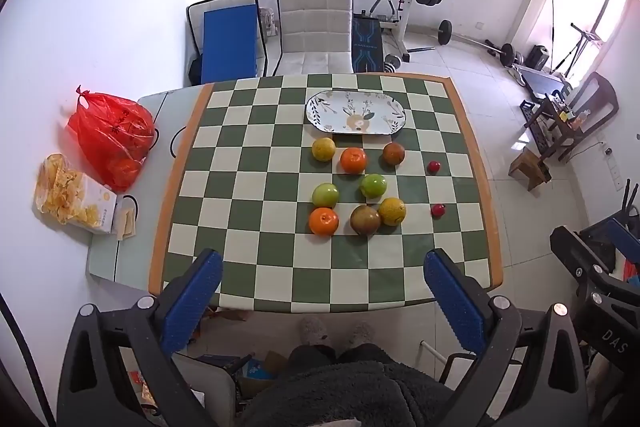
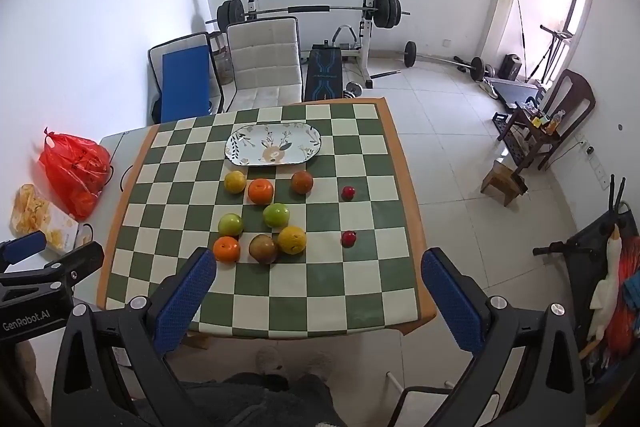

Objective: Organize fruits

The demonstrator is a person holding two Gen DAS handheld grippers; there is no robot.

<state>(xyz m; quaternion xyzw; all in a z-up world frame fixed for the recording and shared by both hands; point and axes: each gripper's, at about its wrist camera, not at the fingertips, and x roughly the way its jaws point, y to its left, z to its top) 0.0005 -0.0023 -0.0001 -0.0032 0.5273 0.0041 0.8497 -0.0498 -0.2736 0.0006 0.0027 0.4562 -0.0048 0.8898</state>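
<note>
Several loose fruits lie on the green-and-cream checkered table [image 1: 248,267]: two oranges [image 1: 323,221] [image 1: 353,160], two green apples [image 1: 325,195] [image 1: 373,185], yellow ones [image 1: 392,211] [image 1: 323,149], brownish ones [image 1: 365,220] [image 1: 393,153] and two small red fruits [image 1: 438,210] [image 1: 433,167]. An oval floral plate [image 1: 355,113] lies empty behind them. My left gripper [image 1: 322,263] hangs open above the table's near edge. My right gripper [image 2: 318,261] is open too, held high over the near right part of the table [image 2: 360,307], with the fruits [image 2: 227,249] ahead and left.
A red plastic bag [image 1: 112,135] and a bag of chips on a box [image 1: 72,195] lie on the grey side surface at left. A padded chair [image 1: 314,31] stands behind the table, gym equipment beyond. A person's legs and slippers [image 1: 336,333] are below the near edge.
</note>
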